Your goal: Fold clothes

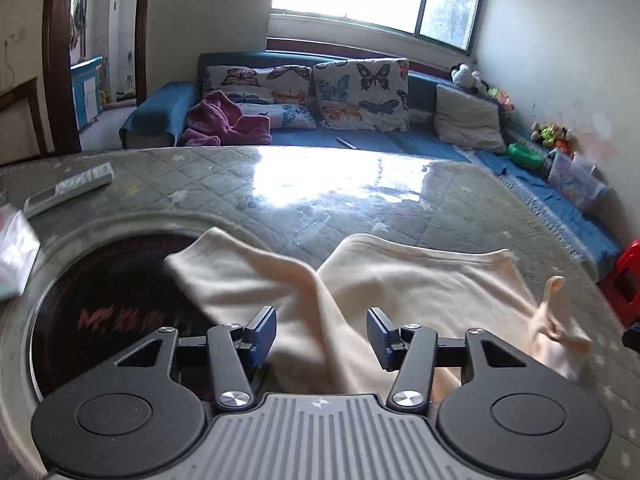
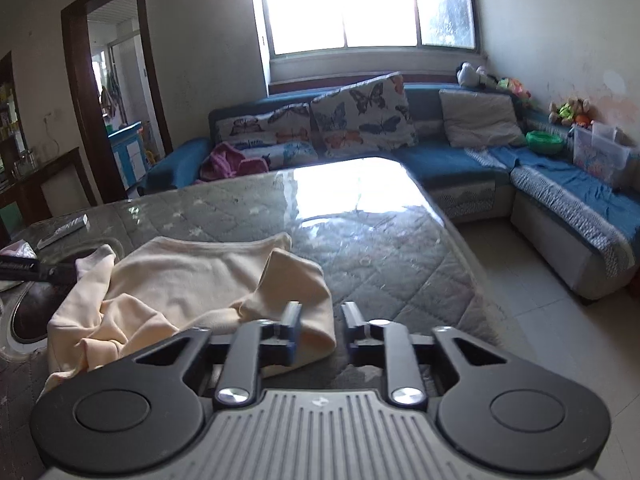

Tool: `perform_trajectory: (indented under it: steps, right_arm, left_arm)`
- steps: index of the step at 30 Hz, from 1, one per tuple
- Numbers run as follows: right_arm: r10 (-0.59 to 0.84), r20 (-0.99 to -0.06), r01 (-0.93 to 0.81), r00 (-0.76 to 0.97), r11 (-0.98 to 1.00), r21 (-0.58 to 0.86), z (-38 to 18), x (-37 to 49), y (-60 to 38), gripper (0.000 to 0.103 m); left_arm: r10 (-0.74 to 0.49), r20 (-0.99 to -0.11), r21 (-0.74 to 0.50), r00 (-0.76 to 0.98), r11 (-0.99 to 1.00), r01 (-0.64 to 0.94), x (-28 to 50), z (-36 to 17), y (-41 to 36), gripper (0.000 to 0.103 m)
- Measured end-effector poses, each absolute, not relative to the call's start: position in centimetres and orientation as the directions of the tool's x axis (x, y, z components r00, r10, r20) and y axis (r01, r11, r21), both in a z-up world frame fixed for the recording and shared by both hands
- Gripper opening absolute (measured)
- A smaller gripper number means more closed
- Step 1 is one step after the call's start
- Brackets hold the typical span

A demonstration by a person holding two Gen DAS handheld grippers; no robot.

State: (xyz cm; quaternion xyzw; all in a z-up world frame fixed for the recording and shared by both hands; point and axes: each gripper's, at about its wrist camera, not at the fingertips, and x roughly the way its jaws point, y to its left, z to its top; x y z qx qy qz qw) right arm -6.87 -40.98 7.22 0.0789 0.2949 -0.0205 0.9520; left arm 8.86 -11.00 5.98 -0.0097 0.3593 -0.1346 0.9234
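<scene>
We note the left gripper point(image 1: 322, 332) and right gripper point(image 2: 320, 322) both spread, holding nothing, over the cream garment point(image 1: 384, 280) crumpled on the quilted glass-topped table point(image 1: 280, 184); blue sofa point(image 2: 452, 160) beyond.

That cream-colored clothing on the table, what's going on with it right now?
A person holding two handheld tongs is partway into folding the cream garment, which lies rumpled on the quilted, glass-topped table. The left tongs are open, hovering over the cloth with fabric below the gap between the fingers. The right tongs are open too, at the garment's near right edge. Neither grips anything. A remote control lies at the table's far left.
</scene>
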Motion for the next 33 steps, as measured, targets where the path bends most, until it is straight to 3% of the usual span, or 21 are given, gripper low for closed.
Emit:
perform_trajectory:
  steps: [3, 5, 6, 8, 10, 11, 12, 13, 16, 25, 33]
  right_arm:
    - [0.010, -0.602, 0.072, 0.799, 0.991, 0.112, 4.9, -4.8, -40.2, 0.041]
    - [0.030, -0.613, 0.058, 0.789, 0.991, 0.123, 4.2, -3.9, -40.2, 0.048]
    - [0.042, -0.622, 0.048, 0.782, 0.991, 0.128, 3.8, -3.2, -40.2, 0.052]
    - [0.044, -0.644, 0.048, 0.764, 0.991, 0.124, 2.9, -2.1, -40.1, 0.052]
    - [0.047, -0.656, 0.050, 0.753, 0.990, 0.129, 2.3, -1.5, -40.1, 0.050]
    - [0.041, -0.650, 0.055, 0.759, 0.991, 0.126, 2.4, -1.7, -40.2, 0.049]
    - [0.034, -0.644, 0.059, 0.764, 0.991, 0.123, 2.5, -2.0, -40.3, 0.040]
    - [0.028, -0.638, 0.064, 0.770, 0.991, 0.121, 2.6, -2.2, -40.3, 0.021]
    - [0.009, -0.619, 0.078, 0.785, 0.990, 0.114, 3.0, -2.9, -40.5, 0.007]
    - [-0.135, -0.519, 0.157, 0.844, 0.988, 0.000, 5.9, -9.2, -41.5, 0.005]
    - [-0.263, -0.568, 0.274, 0.780, 0.959, -0.068, 4.8, -13.5, -43.2, 0.005]
  left_arm:
    - [-0.228, -0.690, -0.098, 0.687, 0.970, 0.224, 10.6, 4.8, -11.6, 0.054]
    - [-0.227, -0.698, -0.088, 0.679, 0.968, 0.233, 11.3, 4.2, -11.9, 0.050]
    - [-0.226, -0.703, -0.083, 0.675, 0.968, 0.238, 11.5, 3.9, -12.0, 0.032]
    - [-0.248, -0.710, -0.100, 0.659, 0.962, 0.255, 11.6, 3.4, -11.9, 0.011]
    - [-0.270, -0.711, -0.121, 0.649, 0.957, 0.265, 11.5, 3.1, -11.7, 0.004]
    - [-0.272, -0.705, -0.122, 0.654, 0.956, 0.266, 11.1, 3.2, -11.6, 0.003]
    - [-0.277, -0.698, -0.130, 0.660, 0.956, 0.263, 10.8, 3.4, -11.3, 0.003]
    - [-0.281, -0.691, -0.139, 0.666, 0.956, 0.259, 10.4, 3.6, -11.0, 0.003]
    - [-0.281, -0.664, -0.157, 0.693, 0.958, 0.238, 9.2, 4.7, -9.9, 0.003]
    - [-0.289, -0.598, -0.224, 0.747, 0.956, 0.190, 2.0, 7.8, -4.1, 0.003]
    - [-0.248, -0.679, -0.226, 0.691, 0.966, 0.125, -4.5, 5.8, 0.2, 0.002]
